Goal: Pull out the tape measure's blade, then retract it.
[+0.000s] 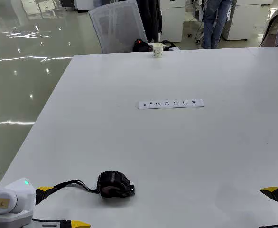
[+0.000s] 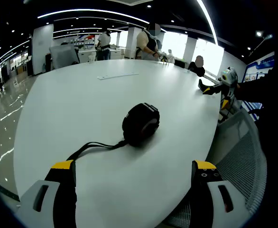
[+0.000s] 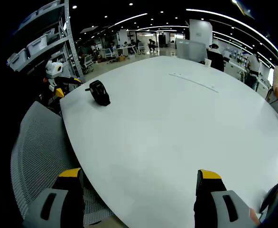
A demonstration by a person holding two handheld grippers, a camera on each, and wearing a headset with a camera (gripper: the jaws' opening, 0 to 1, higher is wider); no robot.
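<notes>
I count one tape measure (image 1: 114,184), with one black strap (image 1: 72,184) on it, and one white surface (image 1: 186,156). Beyond that I count one power strip (image 1: 171,103), one paper cup (image 1: 157,50) and one grey mesh chair (image 1: 117,26). In the head view I see one pair of legs in jeans (image 1: 214,21). I have two claws: one left claw (image 2: 134,166), one right claw (image 3: 141,178)

Tape measure (image 1: 114,184) on table (image 1: 224,156), front-L; power strip (image 1: 171,103) behind it, mid-table; cup (image 1: 157,50) at far edge.
</notes>
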